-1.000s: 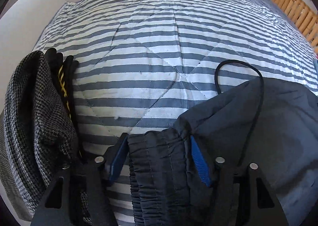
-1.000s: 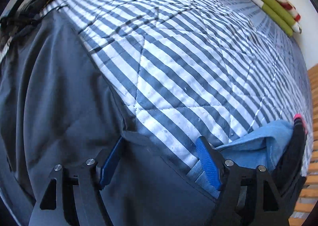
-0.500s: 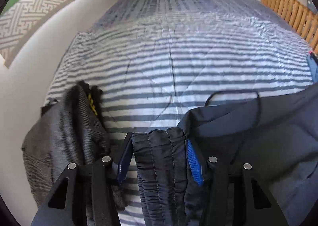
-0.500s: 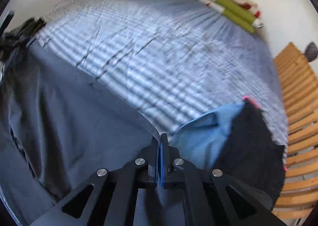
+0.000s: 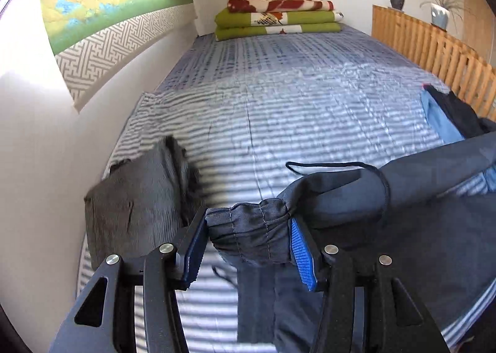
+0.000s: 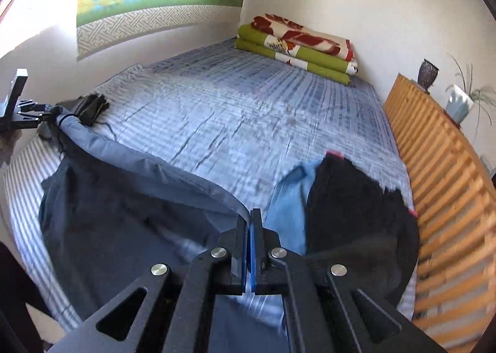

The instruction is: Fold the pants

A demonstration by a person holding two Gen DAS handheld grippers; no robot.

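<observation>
1. The left tongs (image 5: 248,235) stand at a middling width, their blue pads pressed on either side of the bunched elastic waistband of the dark navy pants (image 5: 403,213).
2. From that grip the pants stretch away to the right of the left tongs and hang below them, lifted clear of the striped bed (image 5: 294,111); a black drawstring (image 5: 365,173) loops just beyond the waistband.
3. The right tongs (image 6: 249,238) are pinched fully together on a thin edge of the same pants, whose cloth spreads to their left and beneath them, running up to the left tongs seen at the far left of the right wrist view.
4. Left of the left tongs, near the wall, a grey checked garment (image 5: 136,201) lies folded on the bed.
5. Just right of the right tongs lie a light blue garment (image 6: 288,198) and a black garment (image 6: 356,213), beside the wooden slatted rail (image 6: 440,167).
6. Far ahead of both tongs, a stack of green and red folded blankets (image 5: 276,18) sits at the bed's head.
</observation>
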